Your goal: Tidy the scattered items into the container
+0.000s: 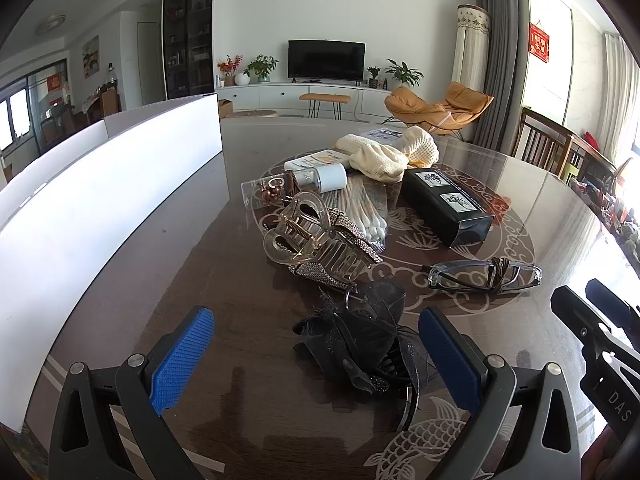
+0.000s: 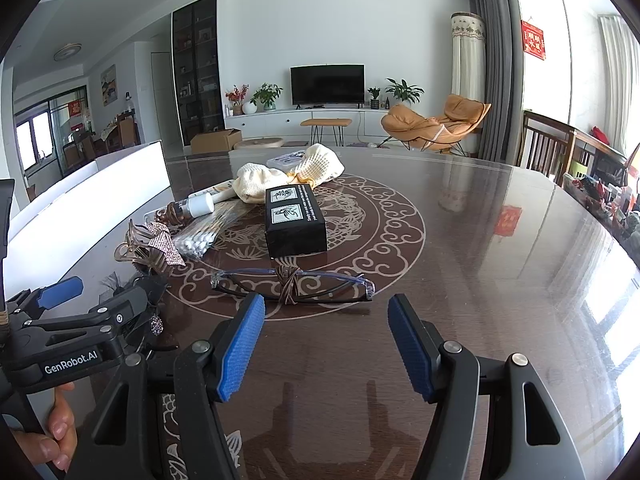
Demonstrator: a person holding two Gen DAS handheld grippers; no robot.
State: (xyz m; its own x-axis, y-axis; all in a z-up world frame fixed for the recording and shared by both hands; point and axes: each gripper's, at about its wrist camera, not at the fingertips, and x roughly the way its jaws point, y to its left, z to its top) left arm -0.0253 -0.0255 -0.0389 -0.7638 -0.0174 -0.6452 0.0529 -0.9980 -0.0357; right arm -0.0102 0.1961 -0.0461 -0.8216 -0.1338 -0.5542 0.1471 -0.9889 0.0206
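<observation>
- One white container point(image 1: 112, 184) stands along the left side of the dark patterned surface point(image 1: 500, 200); only its outer wall shows, and its inside is hidden in both views.
- Scattered items, counted: one black box point(image 1: 444, 206), one pair of glasses point(image 1: 484, 276) with a brown tie knotted round the middle, one translucent hair claw point(image 1: 308, 240), one rhinestone bow clip point(image 1: 340, 252), one black feathered hair clip point(image 1: 360, 336), one packet of cotton swabs point(image 1: 368, 216), one small white-capped bottle point(image 1: 324, 178), one cream knitted cloth point(image 1: 388, 156).
- All of these lie on the surface outside the container, clustered beside it.
- A further flat white pack lies behind the bottle and a printed pack lies under the cloth; what they are I cannot tell.
- Only the left wrist view shows the black feathered clip clearly, lying between the blue pads of the left gripper point(image 1: 316, 356).
- Only the right wrist view shows a hand point(image 2: 52, 436) gripping the left tool's handle, and the glasses point(image 2: 292, 284) lying just ahead of the right gripper point(image 2: 326, 344).
- Left jaws: wide apart, straddling the black clip; the right pad is close against its edge, and contact cannot be told.
- Right jaws: wide apart, holding nothing, touching nothing.
</observation>
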